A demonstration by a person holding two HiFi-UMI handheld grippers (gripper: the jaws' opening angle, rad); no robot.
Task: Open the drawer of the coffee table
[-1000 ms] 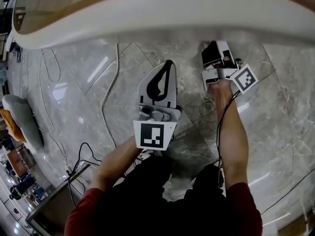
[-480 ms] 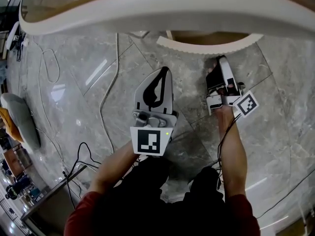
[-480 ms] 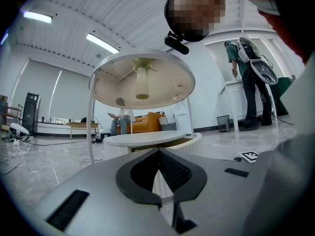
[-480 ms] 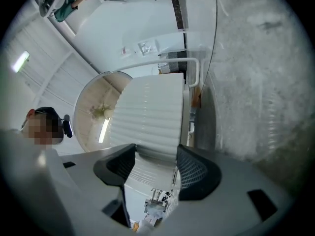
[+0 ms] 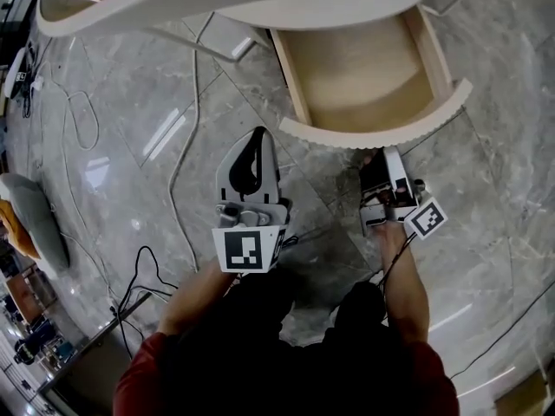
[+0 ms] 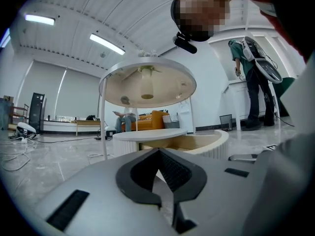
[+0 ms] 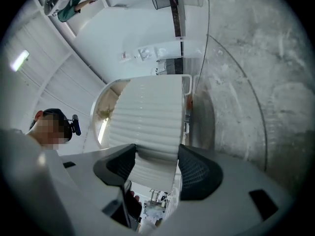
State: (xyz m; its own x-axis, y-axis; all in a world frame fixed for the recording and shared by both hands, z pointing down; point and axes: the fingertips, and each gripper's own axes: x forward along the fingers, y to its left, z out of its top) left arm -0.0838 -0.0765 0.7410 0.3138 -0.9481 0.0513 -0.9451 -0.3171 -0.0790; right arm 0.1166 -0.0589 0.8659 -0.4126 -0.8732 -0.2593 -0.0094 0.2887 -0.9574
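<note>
A: While the drawer (image 5: 373, 133) juts out from the table's (image 5: 217, 3) near edge, what grips it?
B: Right gripper (image 5: 375, 158) clamps its ribbed front. Left gripper (image 5: 257, 133) clenched on nothing, over the floor (image 5: 121, 154).

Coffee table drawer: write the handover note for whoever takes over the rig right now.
Right gripper: fingers clamped on the ribbed drawer front.
Left gripper: shut, empty, held over the floor to the left of the drawer.
Drawer: pulled well out from under the coffee table.
Done: drawer open.
Left: probably just release the drawer front and back the right gripper away.
</note>
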